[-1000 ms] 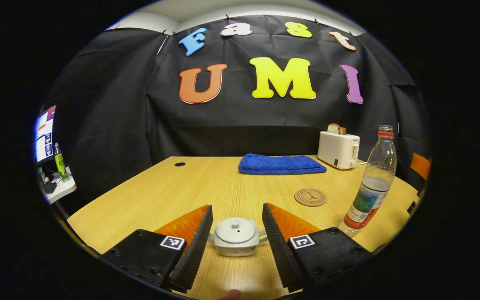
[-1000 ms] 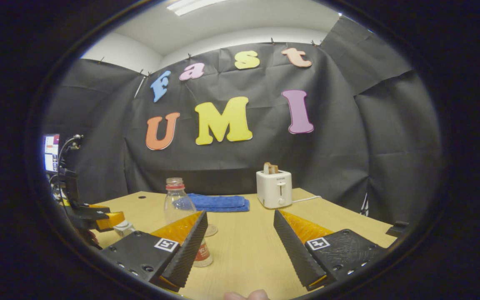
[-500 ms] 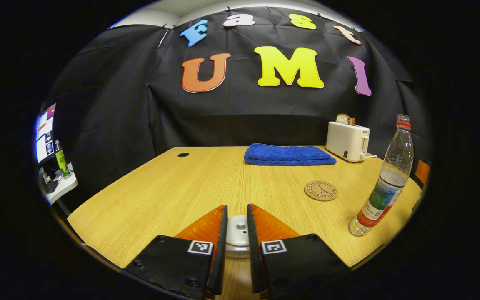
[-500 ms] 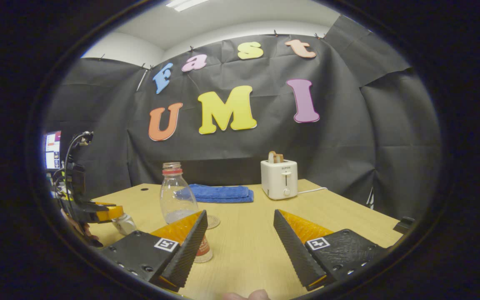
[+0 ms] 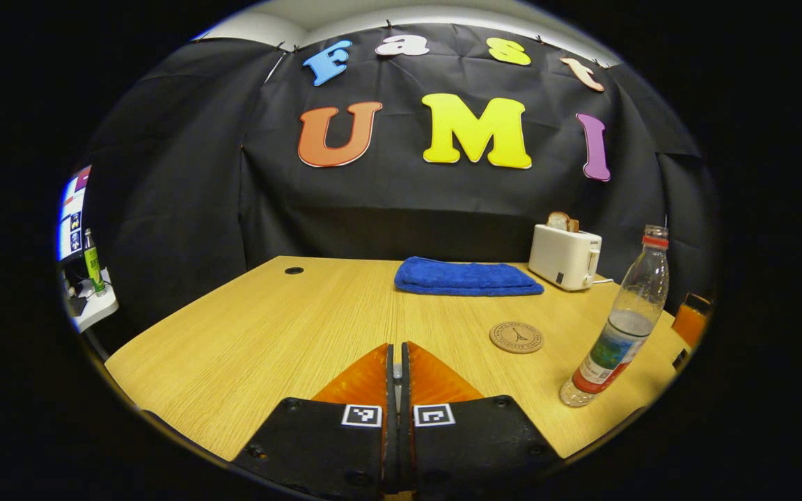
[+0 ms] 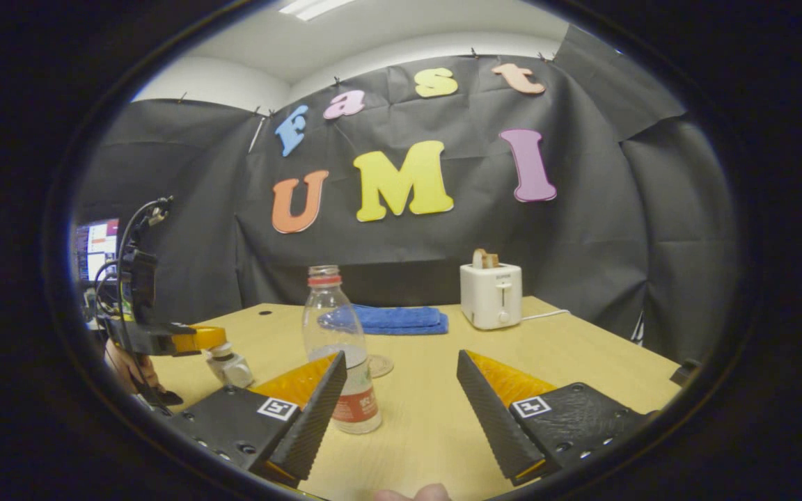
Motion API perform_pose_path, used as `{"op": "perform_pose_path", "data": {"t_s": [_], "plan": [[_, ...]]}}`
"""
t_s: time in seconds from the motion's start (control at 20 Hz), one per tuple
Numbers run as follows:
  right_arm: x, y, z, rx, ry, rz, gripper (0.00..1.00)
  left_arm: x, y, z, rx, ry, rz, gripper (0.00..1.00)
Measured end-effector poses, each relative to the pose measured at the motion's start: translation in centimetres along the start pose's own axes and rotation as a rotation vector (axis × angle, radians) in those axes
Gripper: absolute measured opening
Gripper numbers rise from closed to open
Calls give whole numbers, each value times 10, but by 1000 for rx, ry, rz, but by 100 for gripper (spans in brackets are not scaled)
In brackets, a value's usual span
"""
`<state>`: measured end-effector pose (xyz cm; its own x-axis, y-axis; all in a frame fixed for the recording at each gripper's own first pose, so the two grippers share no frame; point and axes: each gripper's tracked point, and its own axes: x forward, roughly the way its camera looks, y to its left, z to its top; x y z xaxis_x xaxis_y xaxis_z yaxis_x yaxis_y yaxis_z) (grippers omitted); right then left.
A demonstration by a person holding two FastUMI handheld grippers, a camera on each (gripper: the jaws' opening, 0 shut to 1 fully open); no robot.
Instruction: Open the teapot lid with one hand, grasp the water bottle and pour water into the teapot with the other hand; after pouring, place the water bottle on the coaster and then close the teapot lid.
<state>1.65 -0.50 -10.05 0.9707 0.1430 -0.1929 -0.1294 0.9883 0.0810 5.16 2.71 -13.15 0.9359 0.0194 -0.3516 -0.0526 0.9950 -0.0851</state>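
In the left gripper view my left gripper (image 5: pixel 395 348) has its fingers pressed together on a small white knob (image 5: pixel 395 369), the teapot lid's; the pot is hidden beneath them. The right gripper view shows that gripper (image 6: pixel 199 339) far left, over the white teapot (image 6: pixel 232 367); I cannot tell whether the lid has left the pot. The clear water bottle (image 5: pixel 617 327), uncapped and about a third full, stands upright at the table's right. My right gripper (image 6: pixel 401 358) is open, with the bottle (image 6: pixel 335 348) just beyond its left finger. The round coaster (image 5: pixel 516 337) lies bare.
A folded blue towel (image 5: pixel 467 276) and a white toaster (image 5: pixel 566 259) holding bread sit along the table's far edge. A side shelf with a monitor and a green bottle (image 5: pixel 92 263) stands off the table to the left. The wooden table (image 5: pixel 269 327) has open room at left.
My left gripper has gone from wide open around the teapot to shut on the lid knob. The right gripper has shifted so the bottle now sits closer to its left finger.
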Motion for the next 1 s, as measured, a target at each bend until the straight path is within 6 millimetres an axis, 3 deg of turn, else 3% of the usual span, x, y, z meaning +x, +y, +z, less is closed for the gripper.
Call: {"op": "perform_pose_path", "data": {"t_s": [0.2, 0.25, 0.4, 0.7, 0.85, 1.0], "plan": [[7, 28, -17, -10, 41, 61, 95, -17, 0, 24, 3, -74, -28, 2], [11, 34, -21, -23, 50, 66, 92, -22, 0, 28, 2, -86, -33, 3], [27, 45, -26, -57, 64, 67, 95, -36, 9, 41, 7, -123, -29, 3], [62, 41, -26, -66, 80, 2, 95, -48, 33, 49, 4, -156, -13, 2], [67, 43, -24, -69, 79, -8, 95, -47, 49, 51, -2, -169, 22, 3], [69, 50, -23, -96, 88, 4, 80, -46, 55, 55, -40, -177, 21, 3]]}}
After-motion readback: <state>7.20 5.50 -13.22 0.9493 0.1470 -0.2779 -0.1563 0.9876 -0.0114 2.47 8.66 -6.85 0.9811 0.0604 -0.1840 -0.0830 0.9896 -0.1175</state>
